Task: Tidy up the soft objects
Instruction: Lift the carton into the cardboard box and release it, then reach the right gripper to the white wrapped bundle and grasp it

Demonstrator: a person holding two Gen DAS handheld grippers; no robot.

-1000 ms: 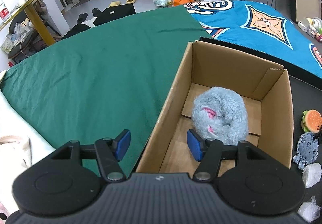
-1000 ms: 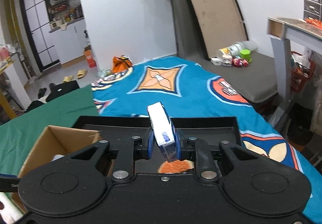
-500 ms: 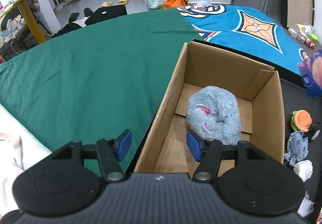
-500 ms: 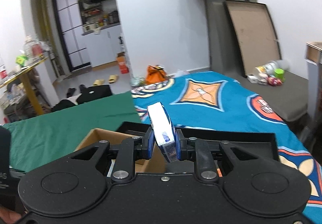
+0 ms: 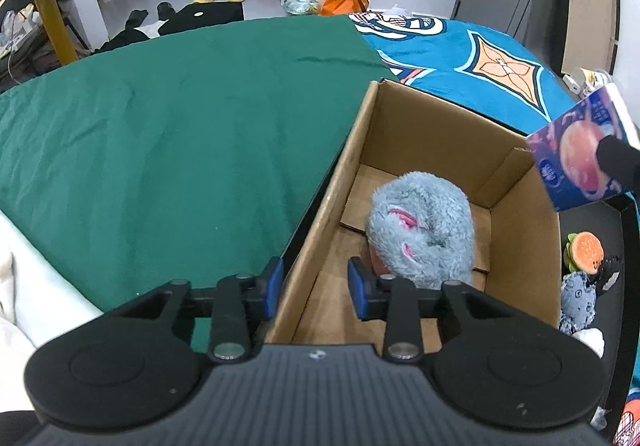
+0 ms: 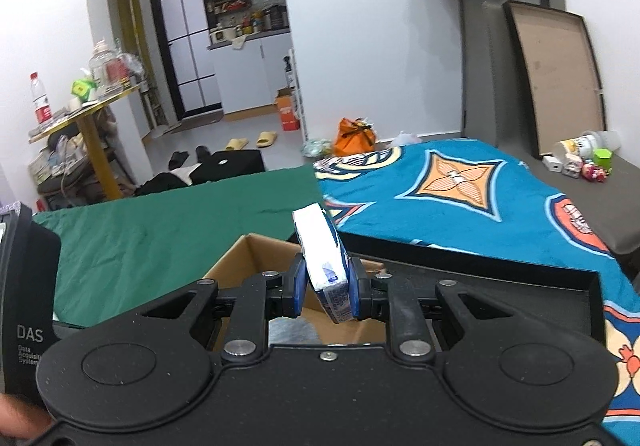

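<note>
Tissue pack on its way to the box, plush already inside.

Left wrist view: left tongs (image 5: 314,288) closing astride the near wall of the open brown cardboard box (image 5: 524,246), pads not yet pressing on it; fluffy grey plush toy with pink ears (image 5: 420,236) lying inside, probably light and squashy, best pinched through its bulk. Right wrist view: right tongs (image 6: 326,288) clenched on the blue-and-white soft tissue pack (image 6: 324,258) above the box rim; likely light, crushable, slippery film. Small print unreadable; "DAS" legible on the other tool at the left edge.
</note>
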